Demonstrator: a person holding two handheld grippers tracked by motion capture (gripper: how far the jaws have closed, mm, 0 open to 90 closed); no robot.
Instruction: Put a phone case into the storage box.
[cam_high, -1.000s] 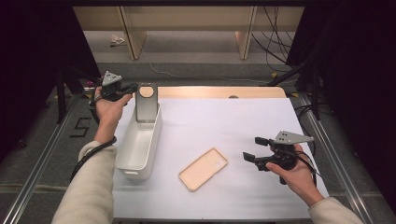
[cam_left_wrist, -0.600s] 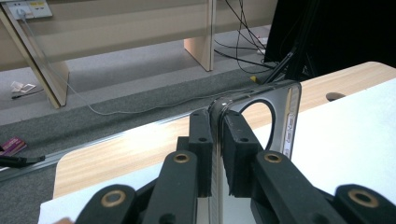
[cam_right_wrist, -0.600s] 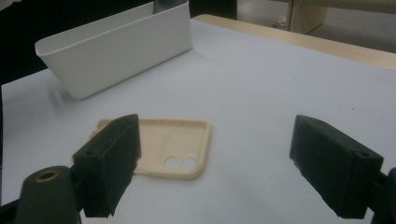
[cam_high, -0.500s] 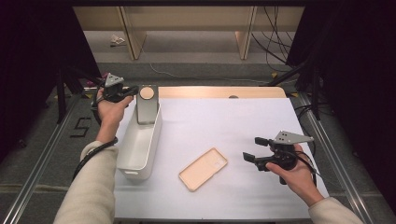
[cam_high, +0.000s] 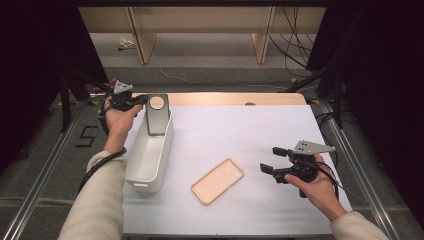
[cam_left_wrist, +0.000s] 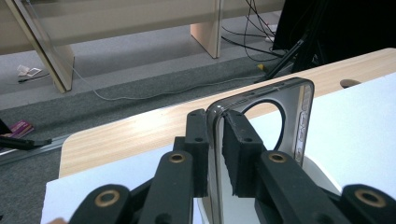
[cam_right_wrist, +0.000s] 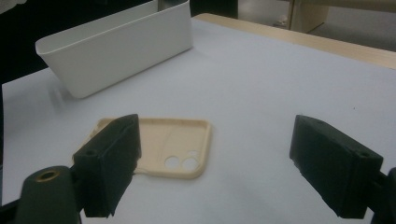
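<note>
— over at the far left corner of the table (cam_high: 280, 125), what is the left gripper (cam_high: 131, 101) doing?

— its jaws are clamped on the edge of a grey phone case (cam_high: 156, 115). the case stands upright, with its round camera hole at the top, over the far end of the white bin (cam_high: 145, 160).

— does the left gripper view agree?

— yes. the two black pads (cam_left_wrist: 240, 154) pinch the thin rim of the grey phone case (cam_left_wrist: 299, 121) from both sides, and the round cutout shows just past them. whether the case's lower end touches the bin floor i cannot tell; the bin wall hides it.

— and the right gripper (cam_high: 274, 161)?

— held in the right hand (cam_high: 315, 185) at the near right of the table, jaws spread apart with nothing between them. it points left, toward the middle.

— what lies there?

— a beige phone case (cam_high: 217, 180) flat on the white surface, inner side up, set at a slant, near the middle and a little toward the near edge. in the right gripper view the beige phone case (cam_right_wrist: 173, 144) sits just past the left jaw, its lens holes facing the camera, apart from both pads.

— and the bin from that side?

— the white bin (cam_right_wrist: 116, 46) stands farther off, long side on, well apart from the beige case.
</note>
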